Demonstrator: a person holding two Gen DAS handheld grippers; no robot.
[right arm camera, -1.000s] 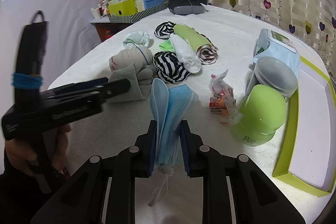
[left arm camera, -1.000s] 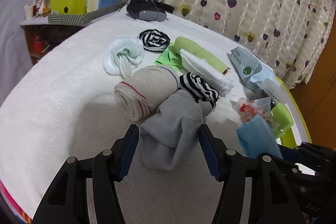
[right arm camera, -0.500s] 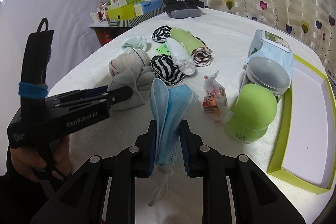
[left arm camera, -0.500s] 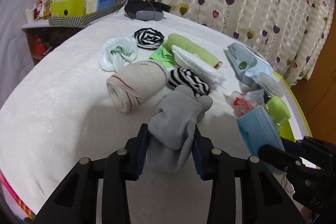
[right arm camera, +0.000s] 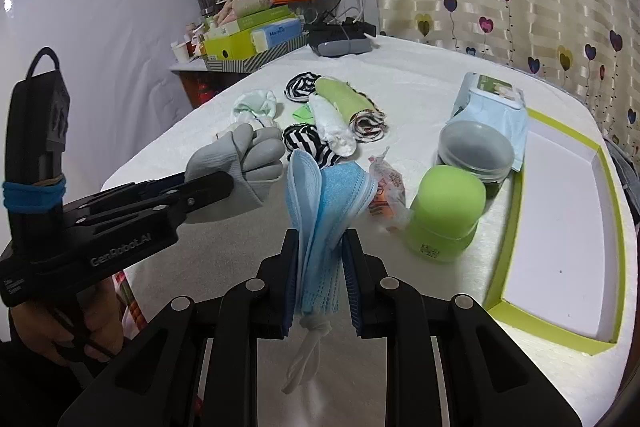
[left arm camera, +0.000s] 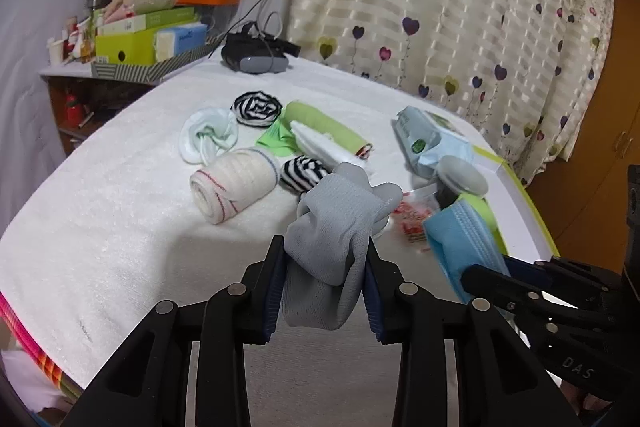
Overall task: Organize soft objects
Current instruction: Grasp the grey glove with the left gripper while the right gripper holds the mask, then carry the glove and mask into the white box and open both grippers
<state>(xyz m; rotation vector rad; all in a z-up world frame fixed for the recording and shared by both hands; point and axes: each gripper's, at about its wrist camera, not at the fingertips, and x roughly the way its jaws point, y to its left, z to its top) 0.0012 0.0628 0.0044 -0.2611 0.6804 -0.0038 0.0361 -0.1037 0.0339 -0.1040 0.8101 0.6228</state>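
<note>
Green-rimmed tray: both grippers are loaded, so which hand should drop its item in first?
Right. The right gripper, clamping the blue masks, sits nearer the tray; the left gripper with the grey sock is farther away.

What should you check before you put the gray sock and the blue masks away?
1. Gray sock pinched in the left gripper, whose jaws are closing: ok.
2. Blue masks clamped in the right gripper: ok.
3. Sock lifted off the white blanket: ok.
4. Green tray has bare room: ok.
5. Green jar stands near the tray: not ok.
6. Where each thing belongs: cannot tell.
</note>
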